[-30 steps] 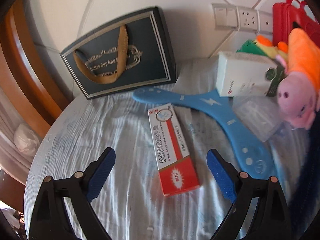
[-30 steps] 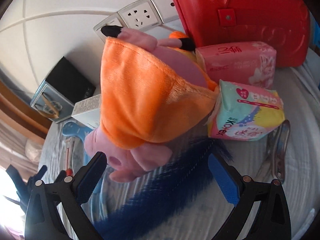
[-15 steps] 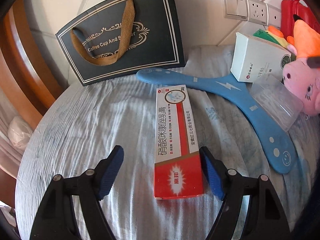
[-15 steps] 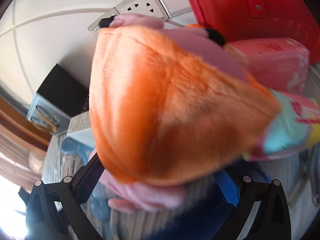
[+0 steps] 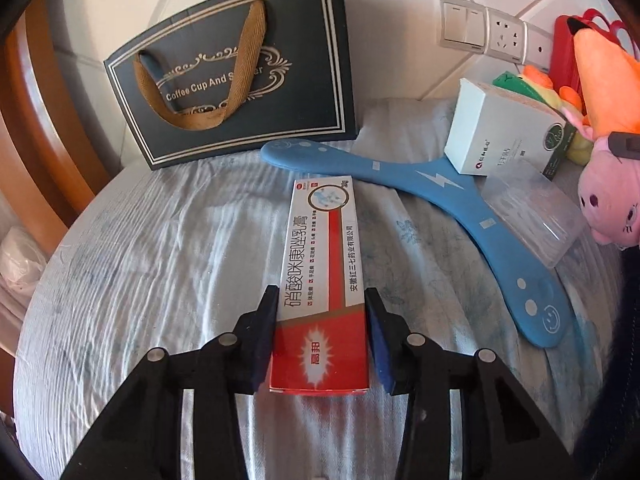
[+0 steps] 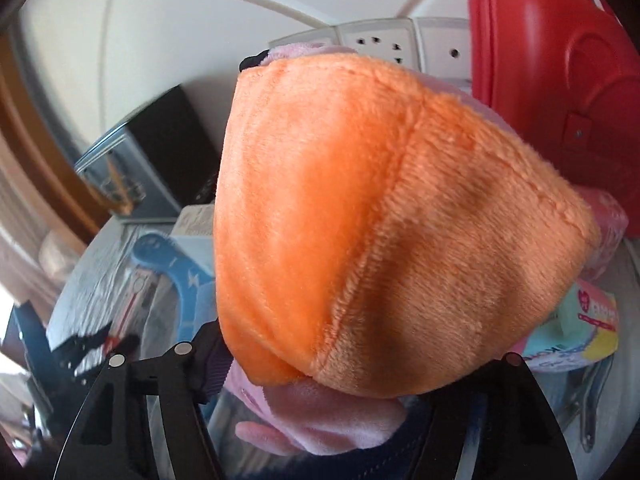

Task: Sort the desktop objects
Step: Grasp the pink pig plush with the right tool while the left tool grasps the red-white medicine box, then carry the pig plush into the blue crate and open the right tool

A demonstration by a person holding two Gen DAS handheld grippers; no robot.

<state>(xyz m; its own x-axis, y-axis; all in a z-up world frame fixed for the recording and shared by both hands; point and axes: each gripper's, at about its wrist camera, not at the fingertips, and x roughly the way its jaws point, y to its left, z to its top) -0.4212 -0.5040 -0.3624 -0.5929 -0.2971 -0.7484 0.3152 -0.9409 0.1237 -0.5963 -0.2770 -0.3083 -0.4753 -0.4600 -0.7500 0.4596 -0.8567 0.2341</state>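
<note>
A long red-and-white ointment box (image 5: 324, 240) lies on the pale blue cloth (image 5: 160, 260). My left gripper (image 5: 320, 294) straddles the box's near end. Its jaws are closing and both blue pads (image 5: 266, 320) rest against the box's long sides. A plush pig (image 6: 360, 220) in an orange dress fills the right wrist view, and it also shows at the right edge of the left wrist view as the plush pig (image 5: 612, 208). My right gripper (image 6: 336, 364) is closing around it. The left pad (image 6: 214, 360) presses into the plush, while the right pad is hidden behind it.
A dark gift bag (image 5: 240, 80) leans on the tiled wall. A blue boomerang (image 5: 440, 184), a white carton (image 5: 500, 140) and a clear plastic box (image 5: 532, 216) lie between the two grippers. A red case (image 6: 552, 100), tissue packs (image 6: 580, 328) and wall sockets (image 5: 492, 32) are at the right.
The left gripper came forward over the ointment box and its jaws closed onto the box's sides. The right gripper pushed in around the plush pig, rolled, and its jaws narrowed.
</note>
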